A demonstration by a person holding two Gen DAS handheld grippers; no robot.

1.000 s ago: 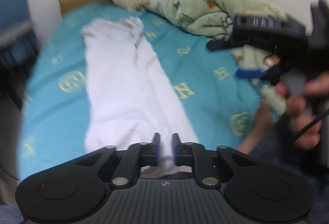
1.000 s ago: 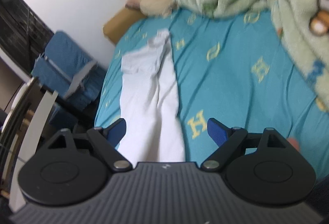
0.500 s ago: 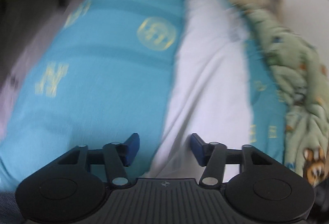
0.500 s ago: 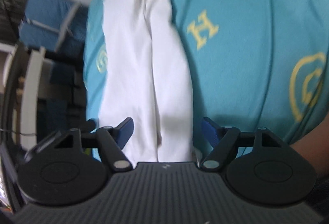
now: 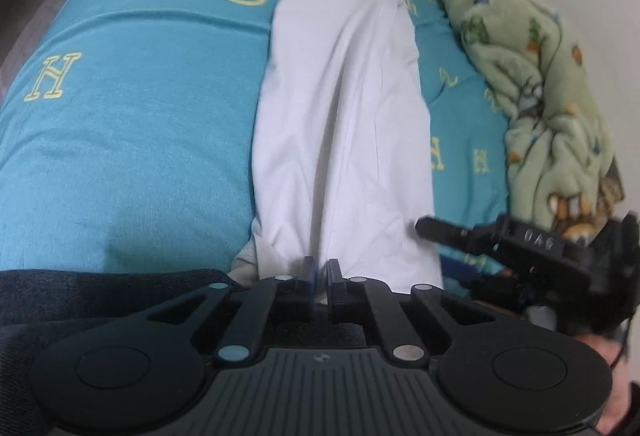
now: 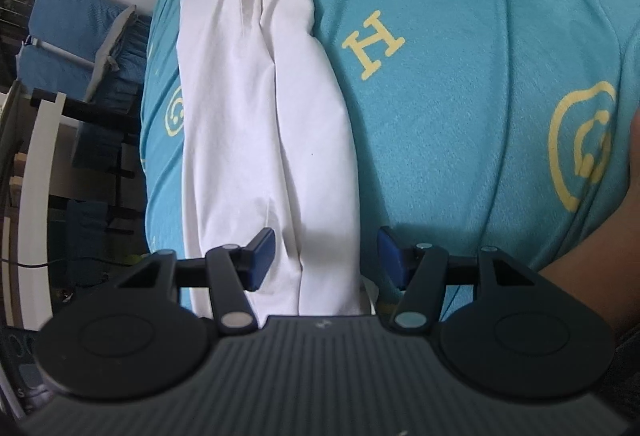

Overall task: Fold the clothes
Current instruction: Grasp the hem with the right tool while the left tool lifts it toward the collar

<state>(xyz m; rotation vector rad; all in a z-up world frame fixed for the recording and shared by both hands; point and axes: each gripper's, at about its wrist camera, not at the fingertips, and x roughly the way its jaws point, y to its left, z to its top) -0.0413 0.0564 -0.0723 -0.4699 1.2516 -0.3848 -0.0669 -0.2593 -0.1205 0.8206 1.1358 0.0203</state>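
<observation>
Closing in — the left gripper, spread apart over the hem half a second ago, now has its blue fingers pinched nearly together at the near edge of the white garment; whether cloth is actually caught between them cannot be told from here. The right gripper has barely altered its spread since then: jaws wide, straddling the garment's near end, with the right-hand fold of the white garment running between the blue pads, not pinched by them. In the left wrist view that right gripper sits at 4 o'clock, just beside the garment's right edge. The garment lies lengthwise on the turquoise bedsheet, folded into a long narrow strip, collar end far up at 12 o'clock. A green patterned blanket is heaped at 2 o'clock, apart from the garment. No container appears in either view.
</observation>
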